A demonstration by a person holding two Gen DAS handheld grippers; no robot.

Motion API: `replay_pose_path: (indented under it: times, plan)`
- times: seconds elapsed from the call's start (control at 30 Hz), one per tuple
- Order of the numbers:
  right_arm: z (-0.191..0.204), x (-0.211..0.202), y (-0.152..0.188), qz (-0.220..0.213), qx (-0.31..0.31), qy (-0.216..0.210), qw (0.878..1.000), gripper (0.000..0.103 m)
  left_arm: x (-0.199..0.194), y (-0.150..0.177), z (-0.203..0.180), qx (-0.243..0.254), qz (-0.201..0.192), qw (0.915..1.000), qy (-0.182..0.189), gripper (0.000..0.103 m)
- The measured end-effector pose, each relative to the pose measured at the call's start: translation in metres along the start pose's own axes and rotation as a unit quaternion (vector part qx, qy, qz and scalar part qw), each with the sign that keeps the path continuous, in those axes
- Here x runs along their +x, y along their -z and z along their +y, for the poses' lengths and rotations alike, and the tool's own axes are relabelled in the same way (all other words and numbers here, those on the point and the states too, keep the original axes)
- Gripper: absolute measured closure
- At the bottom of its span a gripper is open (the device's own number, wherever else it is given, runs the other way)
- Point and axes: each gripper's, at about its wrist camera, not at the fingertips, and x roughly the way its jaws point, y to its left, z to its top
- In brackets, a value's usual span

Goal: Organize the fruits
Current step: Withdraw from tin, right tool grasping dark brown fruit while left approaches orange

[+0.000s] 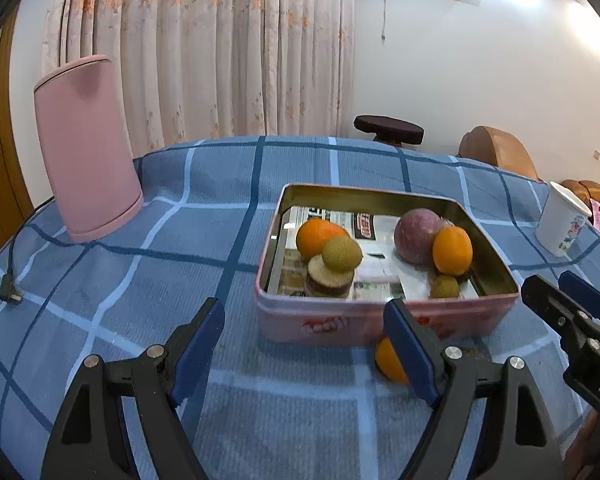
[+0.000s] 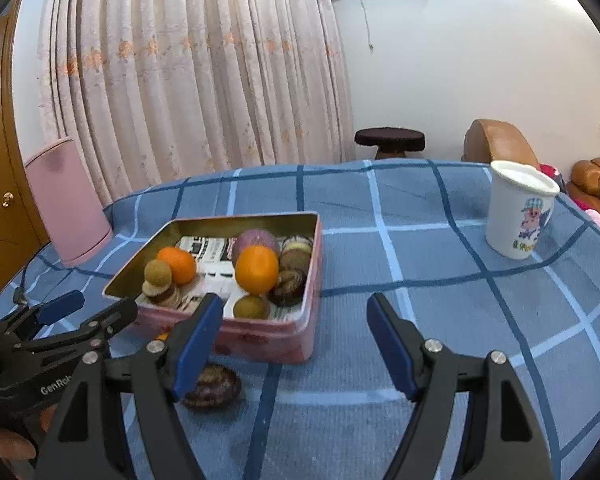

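Note:
A pink tin box (image 1: 324, 326) (image 2: 284, 340) stands on the blue checked cloth and holds two oranges (image 1: 316, 236) (image 1: 452, 250), a purple round fruit (image 1: 416, 234), small green-brown fruits (image 1: 342, 254) and striped brown pieces (image 2: 288, 286). An orange (image 1: 388, 362) lies on the cloth in front of the box, partly behind my left gripper's right finger. A dark purple fruit (image 2: 214, 388) lies on the cloth in front of the box. My left gripper (image 1: 304, 348) is open and empty. My right gripper (image 2: 294, 346) is open and empty.
A pink kettle (image 1: 88, 148) with a cord and plug (image 1: 10, 294) stands at the far left. A white printed cup (image 2: 518, 210) stands at the right. Curtains, a dark stool (image 1: 388, 130) and brown sofas lie beyond the table.

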Motion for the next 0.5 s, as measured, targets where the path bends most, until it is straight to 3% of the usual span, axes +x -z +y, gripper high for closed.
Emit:
replay_pose_path:
  times: [0.23,0.5]
  plan:
    - [0.011,-0.005,0.011,0.033,-0.033,-0.025,0.999,0.031,-0.006,0.012,0.004,0.007,0.031,0.9994,0.01,0.02]
    - [0.038,0.018,0.022,0.109,-0.089,-0.061,0.988,0.038,-0.011,0.023,0.006,0.01,0.05,0.9986,0.016,0.021]
